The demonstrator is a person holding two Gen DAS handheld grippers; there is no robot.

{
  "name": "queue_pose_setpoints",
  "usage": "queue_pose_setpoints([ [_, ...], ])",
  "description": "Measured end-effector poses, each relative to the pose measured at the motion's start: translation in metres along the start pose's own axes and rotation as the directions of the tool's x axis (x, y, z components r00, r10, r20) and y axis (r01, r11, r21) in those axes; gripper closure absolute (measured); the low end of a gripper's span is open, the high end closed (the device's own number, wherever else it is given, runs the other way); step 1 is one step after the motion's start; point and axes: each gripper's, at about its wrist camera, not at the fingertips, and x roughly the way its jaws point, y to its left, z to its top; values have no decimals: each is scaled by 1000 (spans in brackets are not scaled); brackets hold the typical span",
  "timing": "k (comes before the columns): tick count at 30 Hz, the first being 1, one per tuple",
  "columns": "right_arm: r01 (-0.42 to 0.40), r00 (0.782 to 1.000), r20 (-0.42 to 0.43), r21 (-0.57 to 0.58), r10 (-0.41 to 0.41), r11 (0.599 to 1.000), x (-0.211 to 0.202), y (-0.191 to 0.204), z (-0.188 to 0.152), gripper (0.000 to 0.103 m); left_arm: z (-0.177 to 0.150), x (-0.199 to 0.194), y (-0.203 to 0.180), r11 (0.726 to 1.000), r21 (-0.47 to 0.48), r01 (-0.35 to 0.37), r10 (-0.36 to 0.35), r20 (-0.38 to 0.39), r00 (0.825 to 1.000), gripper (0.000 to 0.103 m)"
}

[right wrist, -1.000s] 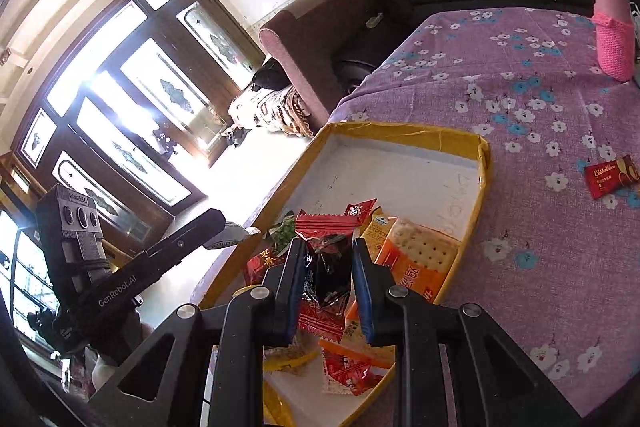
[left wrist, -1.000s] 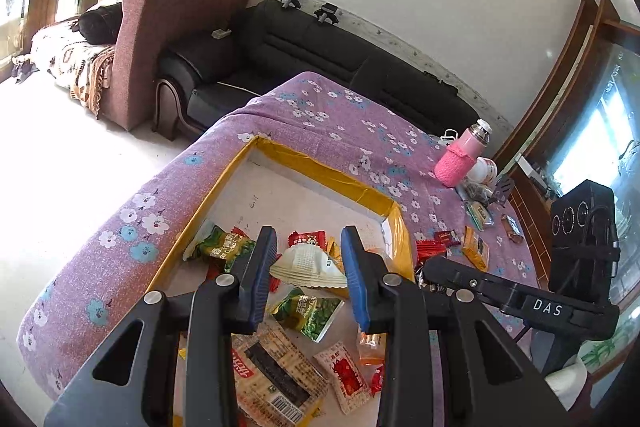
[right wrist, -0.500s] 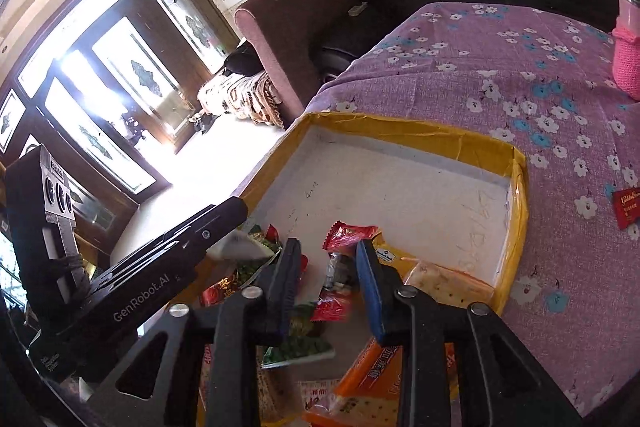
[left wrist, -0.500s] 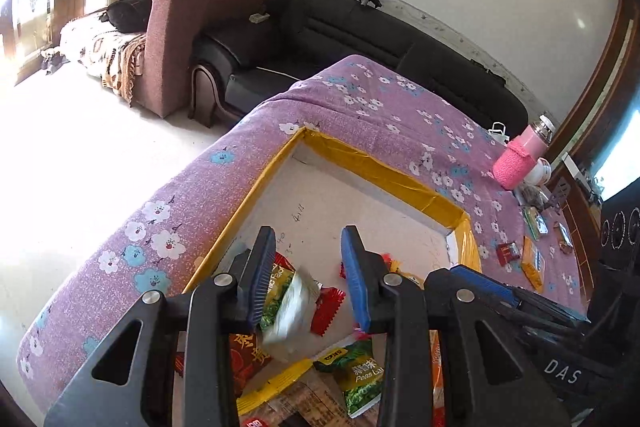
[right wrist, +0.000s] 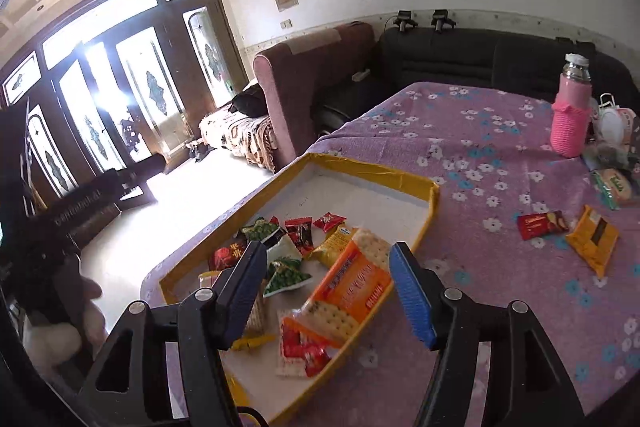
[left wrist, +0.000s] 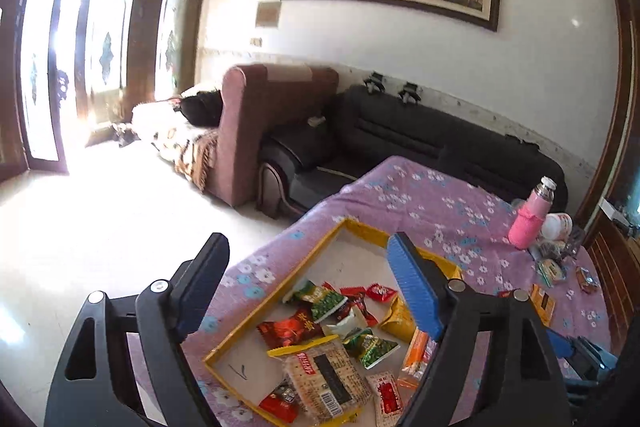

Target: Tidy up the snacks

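A shallow white tray with a yellow taped rim [left wrist: 312, 251] [right wrist: 368, 167] lies on the purple flowered tablecloth and holds several snack packets: green pea bags [left wrist: 320, 301] [right wrist: 286, 275], red packets [left wrist: 286, 331], a cracker pack [left wrist: 328, 375] and an orange cracker pack [right wrist: 352, 287]. My left gripper [left wrist: 308, 283] hangs above the tray's near left side, jaws opening, nothing between them. My right gripper [right wrist: 326, 287] hovers over the tray's near end, jaws opening and empty. A red packet [right wrist: 542, 223] and a yellow packet [right wrist: 592, 239] lie loose on the cloth to the right.
A pink flask [right wrist: 570, 115] [left wrist: 530, 219] stands at the table's far right beside a cup and more small snacks [left wrist: 554, 269]. A maroon armchair [left wrist: 260, 131] and a black sofa [left wrist: 420, 143] stand behind the table. Bright glass doors fill the left.
Both grippers let go of their packets, which dropped into the tray, and both opened wide. Both have risen and drawn back, so more of the room shows.
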Motion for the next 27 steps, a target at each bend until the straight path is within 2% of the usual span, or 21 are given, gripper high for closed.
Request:
queue_pose_setpoints([
  [3,65,998,19,-73,-64,995,-36,-6,-20,35,4,-44,-4,998,44,-54,48,122,991,17],
  [5,160,986,77,-126,-151,979,-61,-10,-30,35,3,-72,-9,995,60,-84,71,202,977,16],
  [6,220,971,130,-140,-203,965,-74,-12,-34,34,2,-84,-11,994,61,-95,78,236,969,13],
  [7,287,946,195,-139,-258,948,-87,-12,-35,34,0,-97,-14,993,61,-100,80,268,960,9],
  [8,346,916,258,-124,-307,930,-99,-13,-36,30,-1,-110,-17,993,62,-102,78,303,950,6],
  [9,388,885,317,-94,-342,917,-110,-14,-38,18,-2,-120,-21,992,63,-108,80,337,938,0],
  [10,407,858,366,-57,-360,912,-119,-15,-41,11,-3,-130,-25,991,66,-117,84,375,923,0],
  [11,411,841,395,-22,-370,911,-122,-17,-46,1,-5,-140,-30,989,72,-128,87,412,907,0],
  [12,401,847,386,-13,-365,916,-118,-18,-49,0,-6,-146,-33,988,76,-133,86,440,894,0],
  [13,381,872,341,-17,-353,924,-109,-18,-51,0,-8,-152,-36,988,80,-133,82,460,884,0],
  [14,354,896,292,-16,-334,935,-100,-17,-54,1,-9,-155,-38,988,86,-130,75,469,880,0],
  [16,281,925,263,16,-275,960,-93,-13,-62,1,-10,-155,-42,988,95,-121,63,464,883,0],
  [19,204,938,271,72,-216,976,-92,-4,-72,1,-10,-151,-42,985,85,-151,96,461,882,0],
  [22,149,950,261,92,-169,984,-89,1,-69,1,-15,-145,-42,974,67,-218,162,471,867,0],
  [24,151,951,261,82,-168,985,-88,6,-65,1,-18,-135,-41,973,73,-220,165,448,878,0],
  [25,160,948,266,74,-174,984,-89,8,-64,1,-19,-128,-42,976,80,-201,149,421,895,0],
  [27,179,947,262,56,-187,982,-87,13,-63,1,-19,-104,-42,986,102,-130,90,324,942,0],
])
